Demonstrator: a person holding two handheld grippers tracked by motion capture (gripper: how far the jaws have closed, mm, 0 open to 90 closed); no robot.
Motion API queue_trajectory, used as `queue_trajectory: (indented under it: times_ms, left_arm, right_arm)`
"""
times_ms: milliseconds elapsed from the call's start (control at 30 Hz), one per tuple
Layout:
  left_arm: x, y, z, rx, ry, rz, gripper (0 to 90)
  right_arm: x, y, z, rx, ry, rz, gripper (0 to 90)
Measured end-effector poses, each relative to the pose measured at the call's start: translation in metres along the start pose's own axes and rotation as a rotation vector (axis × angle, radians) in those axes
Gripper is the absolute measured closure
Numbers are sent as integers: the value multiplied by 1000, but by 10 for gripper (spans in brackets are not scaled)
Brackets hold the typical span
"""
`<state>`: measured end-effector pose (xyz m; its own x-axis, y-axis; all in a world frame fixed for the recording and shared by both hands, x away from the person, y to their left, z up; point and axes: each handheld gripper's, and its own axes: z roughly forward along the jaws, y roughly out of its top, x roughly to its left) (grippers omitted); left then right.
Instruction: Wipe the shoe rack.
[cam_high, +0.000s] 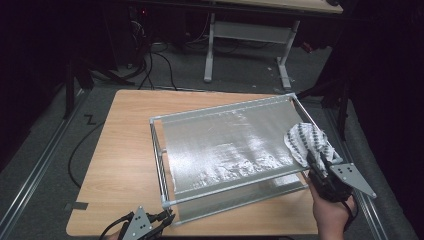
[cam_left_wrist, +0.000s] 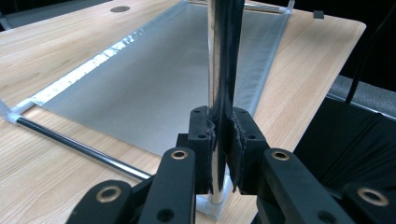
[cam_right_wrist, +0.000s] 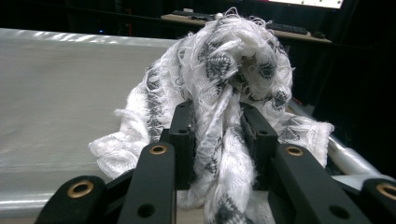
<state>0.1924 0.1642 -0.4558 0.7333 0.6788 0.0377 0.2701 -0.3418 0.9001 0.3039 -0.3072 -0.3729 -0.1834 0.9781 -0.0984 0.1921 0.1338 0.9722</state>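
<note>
Jaws of left gripper (cam_left_wrist: 219, 140) clamped on the rack's upright chrome post (cam_left_wrist: 215, 70), at 7 o'clock of table (cam_high: 125, 150). Right gripper (cam_right_wrist: 217, 135): jaws closed on white patterned cloth (cam_right_wrist: 233, 70), resting on silver rack shelf (cam_high: 220, 145) at its 3 o'clock edge.

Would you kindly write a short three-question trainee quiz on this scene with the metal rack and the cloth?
1. True or false: the left gripper is clamped on a chrome upright post of the two-tier metal rack with silvery mesh shelves.
2. What does the right gripper hold? A) a sponge B) a white and grey knitted cloth C) a bottle
3. Fill in: the cloth rests on the rack's ____ shelf, near its right end.

Key: 1 true; 2 B; 3 top.
</note>
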Motion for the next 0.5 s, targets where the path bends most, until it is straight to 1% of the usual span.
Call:
queue_trajectory:
  times_ms: [100,200,500]
  left_arm:
    - [-2,0,1,-2,4,13,797]
    - [-2,0,1,-5,1,16,797]
    - [-6,1,4,-7,-10,33,795]
  right_arm:
    - [8,0,1,-3,18,-12,699]
    - [19,2,1,-3,51,-28,698]
    - [58,7,0,1,149,-78,697]
